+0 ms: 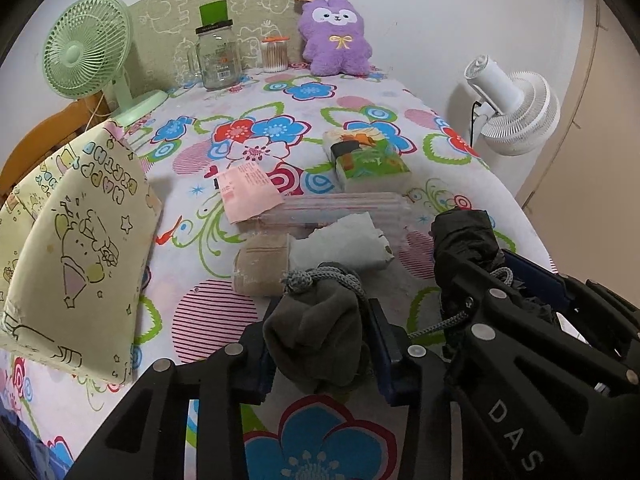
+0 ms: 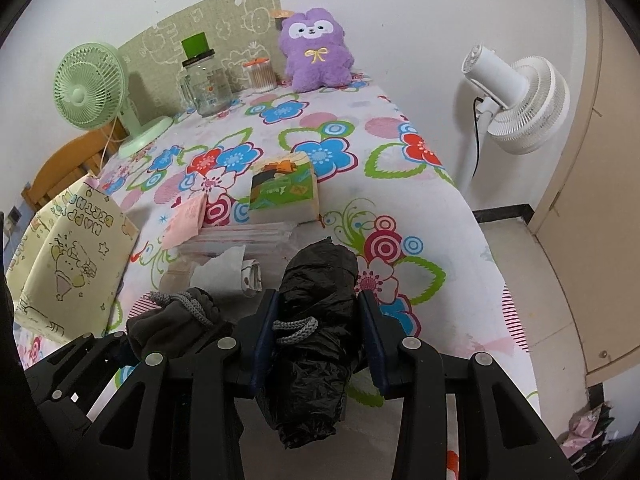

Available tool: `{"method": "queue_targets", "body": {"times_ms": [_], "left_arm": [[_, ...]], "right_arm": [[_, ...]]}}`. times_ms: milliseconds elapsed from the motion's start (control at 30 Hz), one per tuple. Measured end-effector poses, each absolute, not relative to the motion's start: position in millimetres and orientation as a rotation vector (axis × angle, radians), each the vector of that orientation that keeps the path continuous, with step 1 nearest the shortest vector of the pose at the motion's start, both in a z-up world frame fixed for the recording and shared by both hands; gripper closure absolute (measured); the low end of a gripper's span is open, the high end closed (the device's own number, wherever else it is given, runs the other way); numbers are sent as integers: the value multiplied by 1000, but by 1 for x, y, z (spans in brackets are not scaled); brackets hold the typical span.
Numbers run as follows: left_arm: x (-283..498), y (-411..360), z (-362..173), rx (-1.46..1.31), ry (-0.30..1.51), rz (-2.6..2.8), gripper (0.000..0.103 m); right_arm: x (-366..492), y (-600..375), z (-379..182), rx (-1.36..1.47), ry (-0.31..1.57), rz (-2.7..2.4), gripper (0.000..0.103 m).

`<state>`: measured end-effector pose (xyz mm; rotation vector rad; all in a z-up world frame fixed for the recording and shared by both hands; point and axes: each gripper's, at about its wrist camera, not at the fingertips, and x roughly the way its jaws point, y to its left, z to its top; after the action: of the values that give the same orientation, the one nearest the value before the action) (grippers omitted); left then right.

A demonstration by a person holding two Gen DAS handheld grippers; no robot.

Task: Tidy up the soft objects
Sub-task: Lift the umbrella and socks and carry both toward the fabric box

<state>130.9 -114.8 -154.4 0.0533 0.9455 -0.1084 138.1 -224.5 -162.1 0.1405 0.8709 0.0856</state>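
Note:
My left gripper (image 1: 320, 344) is shut on a grey drawstring pouch (image 1: 316, 336), held above the flowered tablecloth (image 1: 248, 136); the pouch also shows in the right wrist view (image 2: 172, 324). My right gripper (image 2: 320, 336) is shut on a rolled black plastic bag (image 2: 316, 312), which also shows in the left wrist view (image 1: 464, 240), close to the right of the pouch. A grey cord (image 2: 294, 330) from the pouch lies across the bag. A purple plush bunny (image 1: 336, 36) sits upright at the table's far edge.
A yellow gift bag (image 1: 80, 248) stands at the left. A tissue pack (image 1: 368, 160), pink paper (image 1: 248, 188), white crumpled paper (image 1: 340, 244) and a beige roll (image 1: 260, 264) lie mid-table. A glass jar (image 1: 218, 56), swab container (image 1: 275, 54), green fan (image 1: 88, 48), white fan (image 1: 516, 108).

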Motion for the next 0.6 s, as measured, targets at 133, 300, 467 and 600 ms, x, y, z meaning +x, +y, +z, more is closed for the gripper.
{"method": "queue_targets", "body": {"times_ms": [133, 300, 467, 600], "left_arm": [[127, -114, -148, 50, 935, -110, 63], [122, -113, -140, 45, 921, -118, 63], [117, -113, -130, 50, 903, -121, 63], [113, -111, -119, 48, 877, -120, 63]], "right_arm": [[134, -224, -156, 136, 857, 82, 59], [128, -222, -146, 127, 835, 74, 59], [122, -221, -136, 124, 815, 67, 59], [117, -219, -124, 120, 789, 69, 59]]}}
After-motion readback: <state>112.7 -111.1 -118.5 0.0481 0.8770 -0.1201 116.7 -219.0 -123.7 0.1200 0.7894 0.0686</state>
